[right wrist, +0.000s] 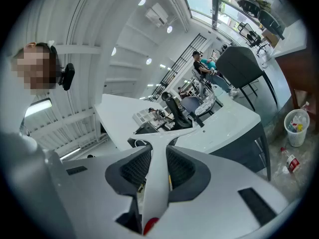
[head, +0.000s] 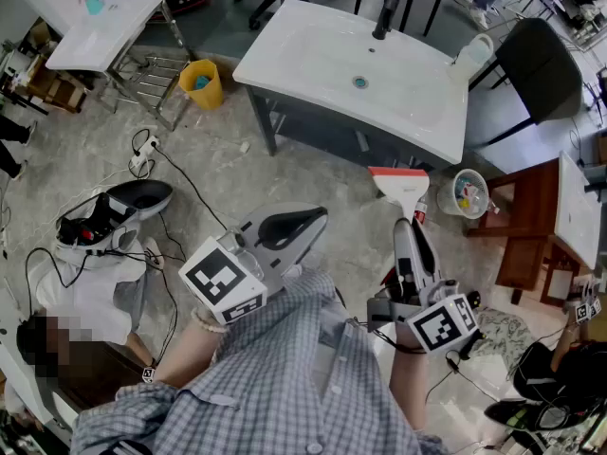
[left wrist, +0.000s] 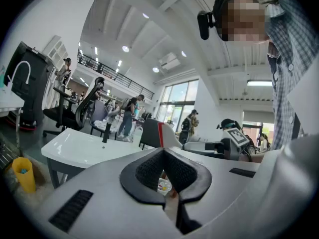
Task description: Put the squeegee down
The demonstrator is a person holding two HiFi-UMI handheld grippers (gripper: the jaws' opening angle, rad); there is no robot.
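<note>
The squeegee [head: 399,184] has a white handle and a red-edged blade head. It points toward the white sink table [head: 322,41], level above the floor. My right gripper [head: 409,231] is shut on its handle. In the right gripper view the white handle [right wrist: 155,190] runs up between the dark pads [right wrist: 183,169] to the T-shaped head. My left gripper [head: 285,227] is held out to the left of it, apart from the squeegee. Its jaws are shut with nothing between the pads [left wrist: 149,169].
A small bucket [head: 467,194] of bits stands on the floor right of the squeegee head. A dark wooden cabinet [head: 529,226] is at the right, a yellow bin [head: 201,83] at the back left. Cables and a seated person [head: 85,320] are at the lower left.
</note>
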